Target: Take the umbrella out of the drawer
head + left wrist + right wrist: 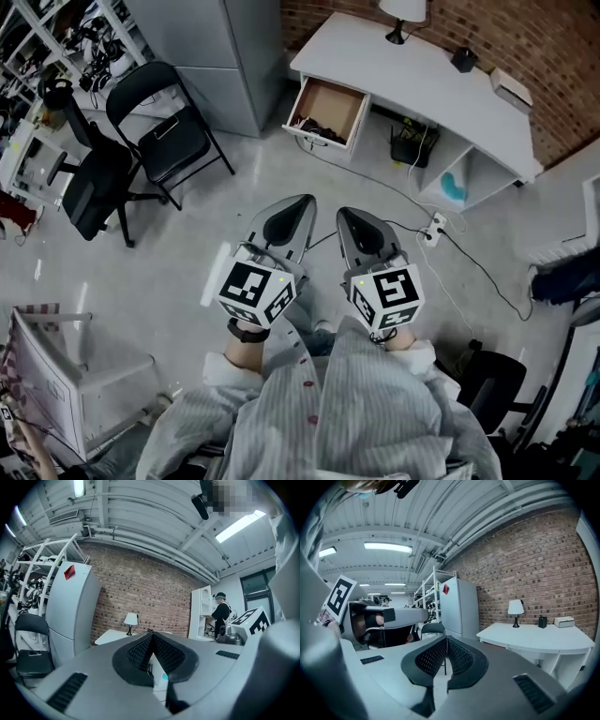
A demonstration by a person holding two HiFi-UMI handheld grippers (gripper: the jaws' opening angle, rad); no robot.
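Before a brick wall (553, 56), a white desk (412, 70) with its drawer (328, 111) open stands well ahead of the left tool (302, 201) and right tool (345, 214), both with jaws together, empty.

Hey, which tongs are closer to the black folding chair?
Left. In the head view the left tongs are lower right of the chair; the right tongs are farther right, beyond them.
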